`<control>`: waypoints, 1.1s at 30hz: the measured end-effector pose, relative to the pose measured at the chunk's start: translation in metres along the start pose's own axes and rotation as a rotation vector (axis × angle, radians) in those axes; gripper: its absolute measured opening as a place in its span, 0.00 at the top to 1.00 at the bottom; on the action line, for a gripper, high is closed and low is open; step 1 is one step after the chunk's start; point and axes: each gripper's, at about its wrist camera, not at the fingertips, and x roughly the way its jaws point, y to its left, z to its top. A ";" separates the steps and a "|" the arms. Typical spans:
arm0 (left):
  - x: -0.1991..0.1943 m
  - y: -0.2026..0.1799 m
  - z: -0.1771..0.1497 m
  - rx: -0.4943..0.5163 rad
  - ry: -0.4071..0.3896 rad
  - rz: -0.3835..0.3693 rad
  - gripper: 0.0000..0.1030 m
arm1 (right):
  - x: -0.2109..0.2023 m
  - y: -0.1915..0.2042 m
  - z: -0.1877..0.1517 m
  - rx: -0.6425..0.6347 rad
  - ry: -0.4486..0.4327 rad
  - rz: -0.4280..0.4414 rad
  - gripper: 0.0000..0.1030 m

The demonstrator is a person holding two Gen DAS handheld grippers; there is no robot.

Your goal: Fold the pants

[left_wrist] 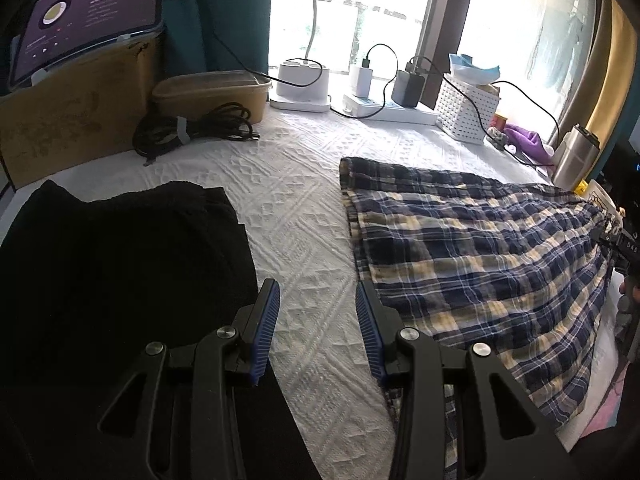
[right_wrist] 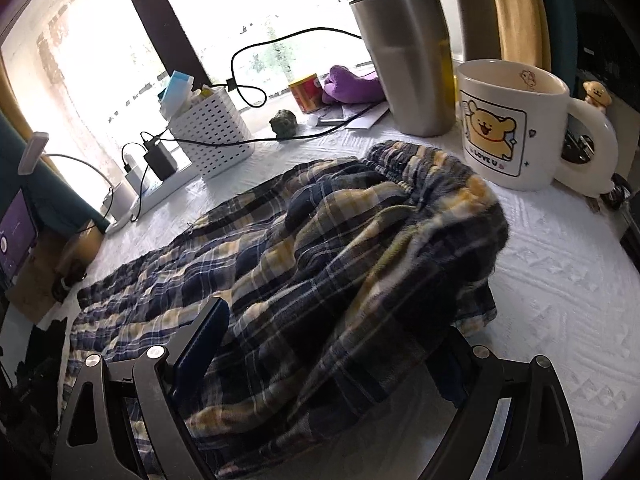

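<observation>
Plaid cotton, navy and yellow: the checked pants (left_wrist: pixel 472 248) fill the right half of my left wrist view, lying across the white textured bedspread (left_wrist: pixel 296 216), with one hemmed end toward the upper middle of the frame. In the right wrist view the same pants (right_wrist: pixel 320 248) are bunched in the centre, the gathered waistband heaped just in front of the white bear-print mug (right_wrist: pixel 516 128) and the steel travel tumbler (right_wrist: pixel 404 60) at upper right.

My left gripper (left_wrist: pixel 316 312) hovers over bare bedspread with its jaws spread and nothing between them, beside the pants' near edge. A folded black garment (left_wrist: pixel 120 264) lies at lower left. My right gripper (right_wrist: pixel 332 344) has cloth draped over it; only the left finger shows, so I cannot tell how its jaws stand.

I judge the job barely begun. To do this step well, I would flatten the waistband heap first, pinch only the fabric's edge, and lift away from the mug so nothing tips
</observation>
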 end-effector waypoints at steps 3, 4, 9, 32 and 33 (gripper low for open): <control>0.001 0.001 0.001 -0.003 -0.005 0.002 0.62 | 0.003 -0.002 0.001 0.002 0.003 -0.014 0.42; 0.002 0.001 0.002 -0.003 -0.005 0.002 0.62 | 0.002 -0.004 0.002 0.007 0.002 -0.012 0.47; 0.003 -0.004 0.004 0.002 -0.009 -0.006 0.62 | -0.003 -0.009 0.002 0.005 -0.011 0.010 0.71; -0.031 -0.005 0.013 0.069 -0.102 0.009 0.62 | -0.071 0.028 0.019 -0.060 -0.182 0.091 0.86; -0.034 -0.002 0.014 0.069 -0.107 0.010 0.62 | -0.074 0.033 0.020 -0.072 -0.190 0.092 0.86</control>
